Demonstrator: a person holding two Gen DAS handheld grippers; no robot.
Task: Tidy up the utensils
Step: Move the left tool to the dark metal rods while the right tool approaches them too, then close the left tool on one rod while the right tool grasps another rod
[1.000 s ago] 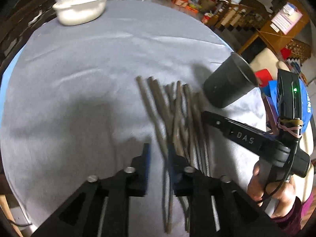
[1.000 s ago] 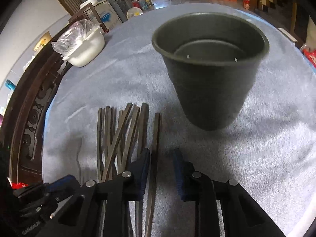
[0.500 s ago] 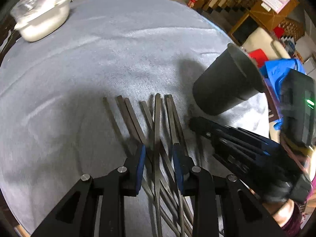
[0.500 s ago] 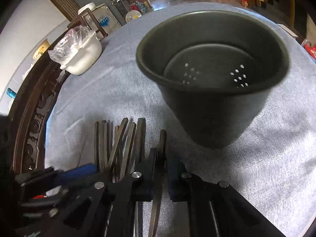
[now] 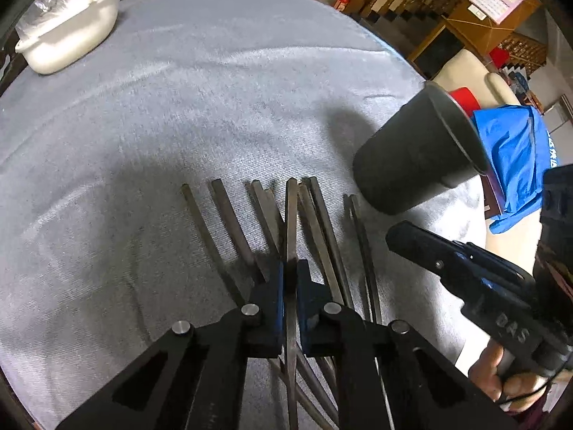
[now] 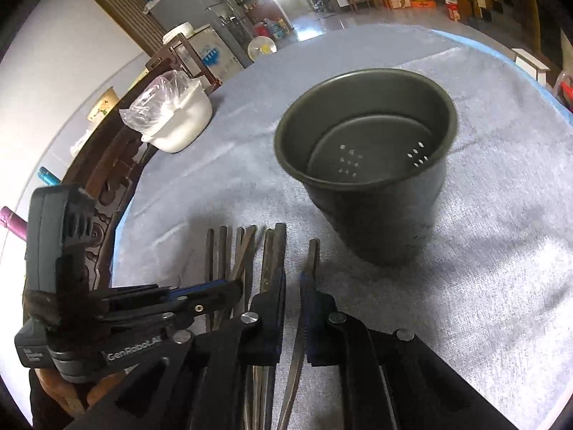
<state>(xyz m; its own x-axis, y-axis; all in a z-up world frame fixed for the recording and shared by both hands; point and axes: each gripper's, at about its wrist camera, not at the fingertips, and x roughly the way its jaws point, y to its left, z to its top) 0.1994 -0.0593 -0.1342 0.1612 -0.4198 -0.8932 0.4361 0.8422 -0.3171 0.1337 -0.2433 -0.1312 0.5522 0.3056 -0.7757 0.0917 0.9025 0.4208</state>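
Picking up is the step: each gripper, left [image 5: 290, 279] and right [image 6: 293, 286], pinches one chopstick [image 5: 292, 222]; next, lift toward the cup [image 6: 372, 165].

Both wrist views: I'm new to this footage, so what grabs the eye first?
A fan of dark chopsticks lies on the grey cloth, with each gripper, left and right, shut on one stick. Just beyond stands an empty dark cup with holes in its bottom.

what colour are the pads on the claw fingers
Blue, on black fingers; the left claw pads show it best in the left wrist view.
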